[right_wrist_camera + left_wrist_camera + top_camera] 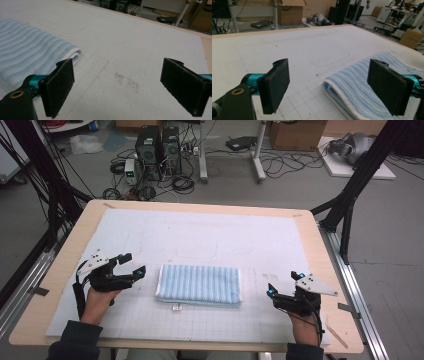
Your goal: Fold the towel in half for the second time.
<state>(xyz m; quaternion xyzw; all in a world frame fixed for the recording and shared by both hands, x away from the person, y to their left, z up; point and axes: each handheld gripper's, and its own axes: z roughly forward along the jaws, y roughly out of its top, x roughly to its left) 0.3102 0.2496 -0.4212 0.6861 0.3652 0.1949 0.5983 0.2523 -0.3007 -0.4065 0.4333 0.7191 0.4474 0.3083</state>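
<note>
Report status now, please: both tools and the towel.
Left tool open, nothing held. Right tool open, nothing held. Towel folded flat on the mat, between them, untouched. Nothing in the way.

Each black tool (131, 266) has teal fittings, grey plate; sleeves dark.

The folded towel (199, 284) (blue-and-white striped, lying flat) sits between the two open pairs of jaws, touching neither.
</note>
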